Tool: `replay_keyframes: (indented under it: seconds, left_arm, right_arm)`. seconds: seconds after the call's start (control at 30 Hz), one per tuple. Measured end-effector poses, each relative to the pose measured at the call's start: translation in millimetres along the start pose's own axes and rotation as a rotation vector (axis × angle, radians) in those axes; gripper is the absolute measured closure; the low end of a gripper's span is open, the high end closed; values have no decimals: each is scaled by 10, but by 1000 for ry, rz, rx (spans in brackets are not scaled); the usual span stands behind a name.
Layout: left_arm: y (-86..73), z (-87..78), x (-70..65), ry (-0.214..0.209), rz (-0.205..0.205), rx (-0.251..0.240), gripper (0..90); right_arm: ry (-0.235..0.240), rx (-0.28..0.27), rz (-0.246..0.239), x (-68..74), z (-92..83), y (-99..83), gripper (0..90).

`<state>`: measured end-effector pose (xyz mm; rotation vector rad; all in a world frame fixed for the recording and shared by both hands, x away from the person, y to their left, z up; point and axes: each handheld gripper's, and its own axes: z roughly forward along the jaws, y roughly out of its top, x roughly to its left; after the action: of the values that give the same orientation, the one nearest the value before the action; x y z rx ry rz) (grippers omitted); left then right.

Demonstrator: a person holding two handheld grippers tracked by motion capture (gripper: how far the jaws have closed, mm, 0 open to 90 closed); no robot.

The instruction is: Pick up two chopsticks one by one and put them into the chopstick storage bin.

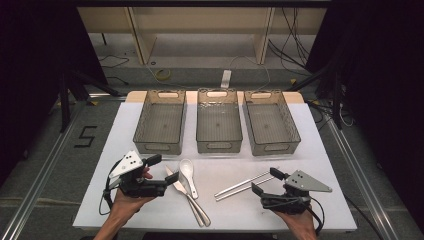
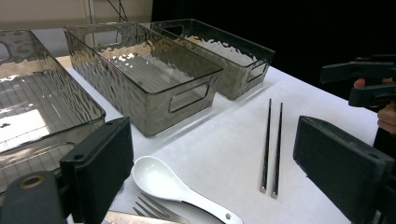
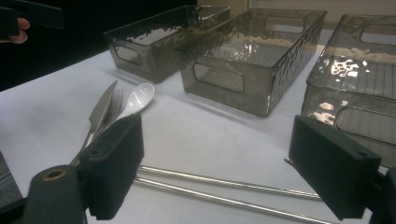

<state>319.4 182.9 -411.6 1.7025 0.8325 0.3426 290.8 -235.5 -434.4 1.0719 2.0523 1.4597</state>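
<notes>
Right gripper view knife (image 3: pixel 100 112), left gripper view chopsticks (image 2: pixel 272 144) upright

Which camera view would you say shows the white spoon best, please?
The high view: the white spoon lies whole there, bowl toward the bins, beside the fork and knife. The left gripper view shows it close and sharp, though the picture's lower edge cuts its handle tip. The right gripper view shows its bowl, the handle behind a jaw.

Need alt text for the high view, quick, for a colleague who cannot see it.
Two hand-held grippers, left gripper and right gripper, hover open over a white table. Between them lie a spoon, fork and knife, and chopsticks; three clear bins line the far side.
</notes>
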Motion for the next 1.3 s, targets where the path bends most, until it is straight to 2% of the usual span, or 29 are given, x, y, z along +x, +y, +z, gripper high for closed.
replay_keyframes:
  seconds: [0.2,0.3,0.47,0.57,0.73,0.87,0.93,1.03,1.13,1.17,1.3]
  left_arm:
    - [1,-2,-1,2,-2,-2,115]
    - [1,-3,2,3,-2,-3,115]
    - [4,-5,7,3,-1,0,115]
    - [5,-5,8,6,-2,-2,115]
    - [4,-8,17,4,-6,-3,115]
    - [5,-10,16,6,-11,-8,115]
    - [5,-9,18,6,-12,-8,115]
    - [5,-7,13,5,-8,-7,115]
    - [5,-6,10,5,-1,-3,114]
    - [5,-6,10,5,-1,-3,115]
    - [5,-8,14,6,-2,-4,115]
  right_arm:
    - [10,22,-11,-24,5,13,197]
    - [17,62,-34,-58,22,39,205]
    - [54,179,-91,-156,84,133,214]
    - [85,260,-142,-200,146,223,208]
    - [101,349,-227,-184,260,369,217]
    - [114,405,-256,-176,348,435,234]
    - [133,450,-270,-185,398,438,247]
    - [134,523,-292,-182,470,403,264]
    - [129,588,-339,-142,541,374,297]
    - [129,588,-339,-142,541,374,297]
    - [159,659,-378,-119,676,348,375]
